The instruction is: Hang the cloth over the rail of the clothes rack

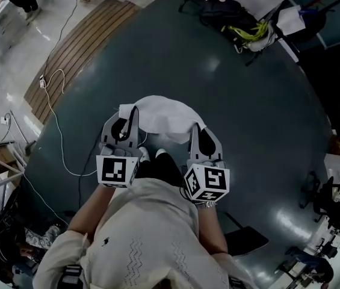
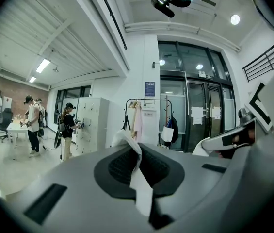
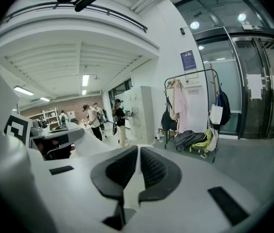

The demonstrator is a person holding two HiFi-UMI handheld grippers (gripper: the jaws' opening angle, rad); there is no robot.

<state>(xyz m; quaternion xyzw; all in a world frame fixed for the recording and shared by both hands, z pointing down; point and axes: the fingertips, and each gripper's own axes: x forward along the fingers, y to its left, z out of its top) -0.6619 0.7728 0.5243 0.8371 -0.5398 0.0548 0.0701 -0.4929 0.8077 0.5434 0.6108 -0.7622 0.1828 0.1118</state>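
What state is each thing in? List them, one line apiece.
white cloth: held in the air, spread between both claws, not yet on the rack.
left claw: shut on one edge of the cloth.
right claw: shut on the opposite edge.
clothes rack: standing across the room, garments hanging from its rail.

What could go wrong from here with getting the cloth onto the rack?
The left gripper and right gripper each pinch only a thin edge of the cloth, so it might slip out. The clothes rack stands far off and already holds garments, so free rail may be scarce.
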